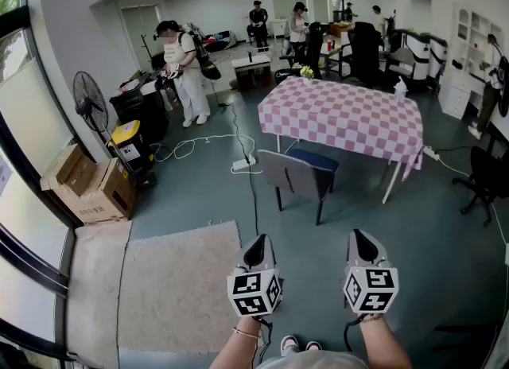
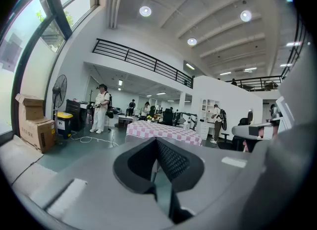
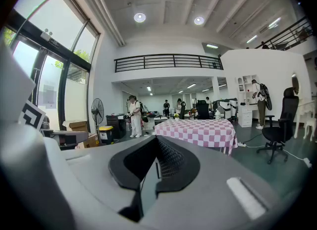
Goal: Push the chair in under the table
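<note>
Both claws closed, nothing between the jaws: left gripper (image 1: 258, 242) and right gripper (image 1: 362, 242) were held side by side, near level, aimed at the chair (image 1: 296, 175), well apart from it. Chair stood on the floor at the near side of the table (image 1: 342, 117), back twd the person, blue seat at the hanging cloth edge, not yet pushed in. Risks, as judged: a black cable (image 1: 254, 200) ran just beside the chair's left legs and could snag them; closed tips could slip off the chair back; a hard shove could jolt the table and tip the flowers (image 1: 306, 71). Containers: cardboard boxes (image 1: 91, 188) by the window, contents not visible; yellow-lidded bin (image 1: 127, 141), lid down, contents n/k.
</note>
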Motion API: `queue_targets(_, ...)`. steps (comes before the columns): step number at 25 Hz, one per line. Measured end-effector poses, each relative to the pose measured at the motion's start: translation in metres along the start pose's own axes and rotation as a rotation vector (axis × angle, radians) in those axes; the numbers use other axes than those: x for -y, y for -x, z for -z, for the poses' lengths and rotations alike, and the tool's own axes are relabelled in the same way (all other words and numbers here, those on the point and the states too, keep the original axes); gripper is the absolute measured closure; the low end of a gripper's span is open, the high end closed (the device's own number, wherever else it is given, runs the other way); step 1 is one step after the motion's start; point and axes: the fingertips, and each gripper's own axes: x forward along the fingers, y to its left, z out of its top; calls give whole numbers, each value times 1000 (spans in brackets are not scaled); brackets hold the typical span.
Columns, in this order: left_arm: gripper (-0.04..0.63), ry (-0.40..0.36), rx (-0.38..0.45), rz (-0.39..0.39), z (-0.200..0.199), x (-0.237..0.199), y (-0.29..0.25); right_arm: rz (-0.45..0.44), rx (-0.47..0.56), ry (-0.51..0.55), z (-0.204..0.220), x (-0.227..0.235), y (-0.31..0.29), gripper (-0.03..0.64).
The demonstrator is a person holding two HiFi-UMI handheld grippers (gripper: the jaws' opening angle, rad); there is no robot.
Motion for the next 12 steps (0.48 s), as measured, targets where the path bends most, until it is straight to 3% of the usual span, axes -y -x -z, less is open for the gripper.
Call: queue_targets(12, 595, -6, -5, -16, 0, -1, 21, -17, -23, -3, 6, -8, 16, 607)
